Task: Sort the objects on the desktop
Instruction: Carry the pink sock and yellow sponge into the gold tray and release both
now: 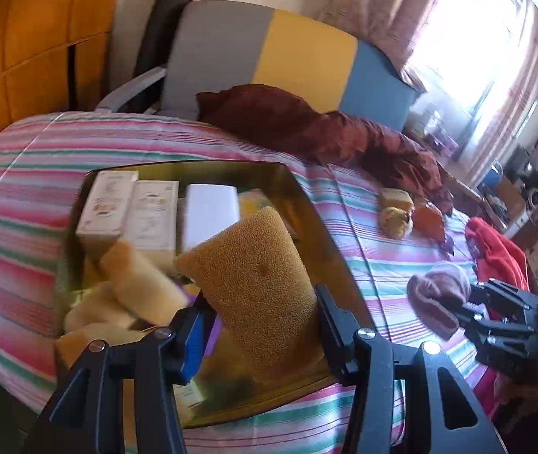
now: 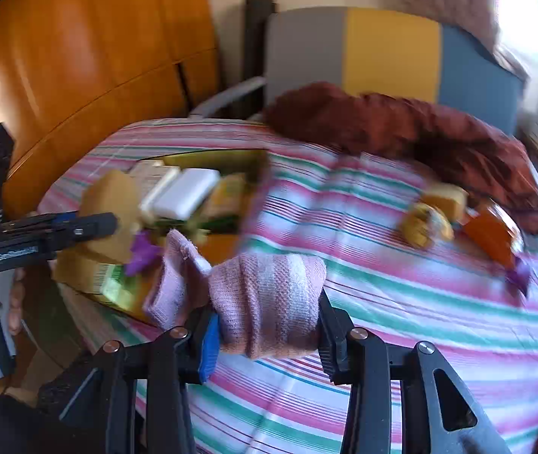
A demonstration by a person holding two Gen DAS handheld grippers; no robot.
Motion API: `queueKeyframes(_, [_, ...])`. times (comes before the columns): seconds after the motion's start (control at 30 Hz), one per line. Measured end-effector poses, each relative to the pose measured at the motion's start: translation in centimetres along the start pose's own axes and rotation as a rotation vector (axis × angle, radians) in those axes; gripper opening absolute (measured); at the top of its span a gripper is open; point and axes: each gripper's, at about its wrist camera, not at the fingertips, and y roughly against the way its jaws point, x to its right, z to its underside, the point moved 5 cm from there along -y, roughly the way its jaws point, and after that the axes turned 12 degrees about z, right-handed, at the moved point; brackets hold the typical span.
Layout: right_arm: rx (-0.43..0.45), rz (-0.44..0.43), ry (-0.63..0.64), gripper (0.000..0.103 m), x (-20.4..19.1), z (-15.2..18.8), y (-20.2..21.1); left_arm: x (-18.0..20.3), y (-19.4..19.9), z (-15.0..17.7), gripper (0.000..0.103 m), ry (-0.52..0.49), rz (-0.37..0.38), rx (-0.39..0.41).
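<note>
In the left wrist view my left gripper (image 1: 259,316) is shut on a tan sponge (image 1: 253,280), held above a gold tray (image 1: 308,208). The tray holds several small cartons (image 1: 108,204), a white box (image 1: 210,215) and pale sponges (image 1: 140,283). In the right wrist view my right gripper (image 2: 267,325) is shut on a rolled pink striped sock (image 2: 269,295) above the striped cloth (image 2: 420,302). The left gripper (image 2: 95,223) with its sponge (image 2: 112,196) shows at the left over the tray (image 2: 259,174). The right gripper (image 1: 495,314) and sock (image 1: 439,295) also show at the right of the left wrist view.
A small sponge (image 1: 395,198), a yellowish lump (image 1: 393,219) and an orange packet (image 1: 429,219) lie on the striped cloth (image 1: 42,189). A dark red cloth (image 1: 306,121) lies behind, a red cloth (image 1: 495,249) at right. A grey, yellow and blue chair back (image 1: 269,49) stands beyond.
</note>
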Motion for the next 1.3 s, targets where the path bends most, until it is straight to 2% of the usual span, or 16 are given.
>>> queueKeyframes(0.17, [0.0,-0.028,0.055,0.044,-4.1,-0.5,-0.8,-1.1,0.7,0.6,0.052,0.027,0.024,0.012])
queueKeyframes(0.33, [-0.016,-0.026,0.062,0.047,-6.1,-0.8,-2.4,-1.6,0.3,1.4,0.052,0.033,0.027,-0.003])
queueKeyframes(0.4, [-0.019,-0.027,0.052,0.052,-6.4,-1.2,-3.1,-1.9,0.2,1.7,0.053,0.048,0.035,-0.007])
queueKeyframes(0.5, [-0.025,-0.028,0.039,0.056,-7.0,-1.6,-4.1,-2.4,-0.1,2.0,0.059,0.077,0.048,-0.024])
queueKeyframes(0.57, [-0.033,-0.029,0.038,0.063,-7.4,-1.7,-4.7,-2.8,-0.1,2.2,0.063,0.101,0.058,-0.028])
queueKeyframes(0.63, [-0.038,-0.045,0.031,0.076,-7.5,-1.6,-5.0,-3.1,-0.1,2.3,0.065,0.119,0.065,-0.022])
queueKeyframes(0.67, [-0.038,-0.05,0.026,0.078,-7.6,-1.5,-4.9,-3.2,0.0,2.3,0.065,0.127,0.064,-0.017])
queueKeyframes(0.9, [-0.041,-0.048,-0.017,0.078,-6.2,-0.9,-4.3,-3.3,1.4,2.0,0.065,0.124,0.043,0.025])
queueKeyframes(1.13, [-0.058,0.0,-0.103,0.08,-2.6,0.5,-3.3,-1.6,2.0,1.2,0.065,0.031,0.011,0.039])
queueKeyframes(1.3, [-0.074,0.055,-0.158,0.082,0.7,1.6,-2.9,0.6,1.3,0.8,0.065,-0.033,0.021,0.022])
